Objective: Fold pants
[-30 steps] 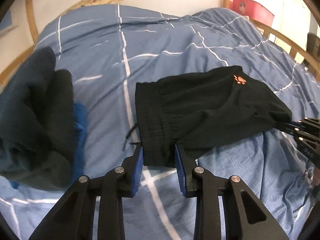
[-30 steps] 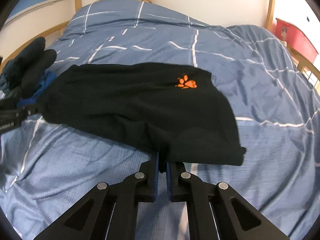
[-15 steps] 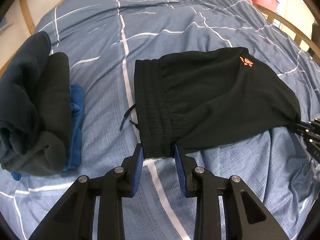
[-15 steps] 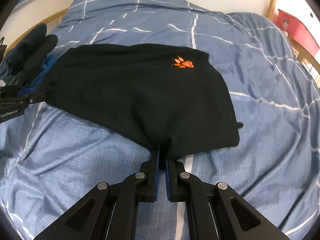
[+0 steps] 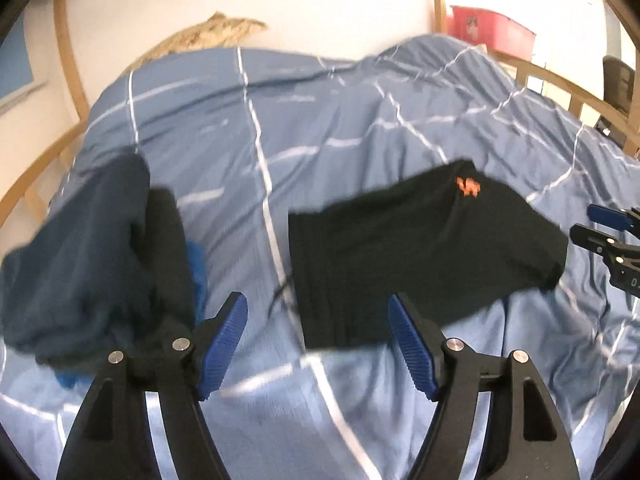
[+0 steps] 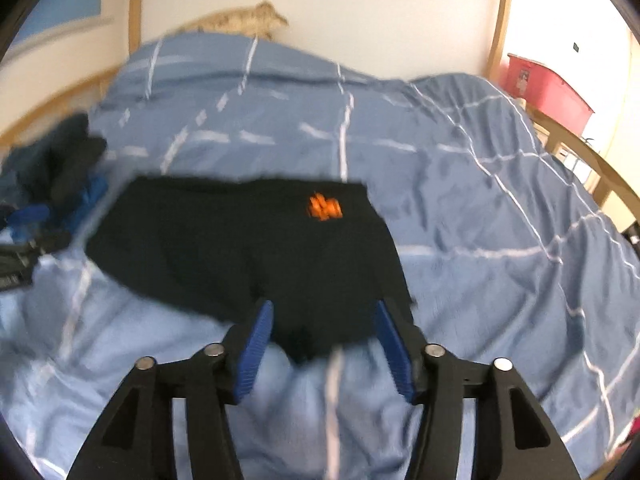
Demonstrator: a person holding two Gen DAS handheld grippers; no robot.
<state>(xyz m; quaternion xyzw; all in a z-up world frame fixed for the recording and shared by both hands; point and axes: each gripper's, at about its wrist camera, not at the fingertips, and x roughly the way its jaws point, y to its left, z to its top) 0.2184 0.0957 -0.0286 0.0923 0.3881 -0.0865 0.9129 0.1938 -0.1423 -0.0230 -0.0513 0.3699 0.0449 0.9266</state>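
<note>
Looking along my left gripper point(image 5: 318, 340), I see its jaws spread wide with nothing between them, the blue pads hanging just short of the waistband end of the black pants point(image 5: 420, 256). My right gripper point(image 6: 324, 344) is the same: jaws wide apart and empty, framing the near edge of the cloth without touching it as far as I can tell through the blur. The pants lie folded into a compact dark rectangle on the blue checked bed point(image 5: 320, 128), orange paw logo point(image 6: 325, 207) facing up. I judge the fabric soft, light and limp; it will sag and slide out of shape if I lift it by one point. The gathered elastic waistband looks thickest, so that is the firmest place to pinch, with the opposite hem edge for the other jaws. Off to the left sits a pile of dark clothes point(image 5: 92, 260), near the pants but apart.
</note>
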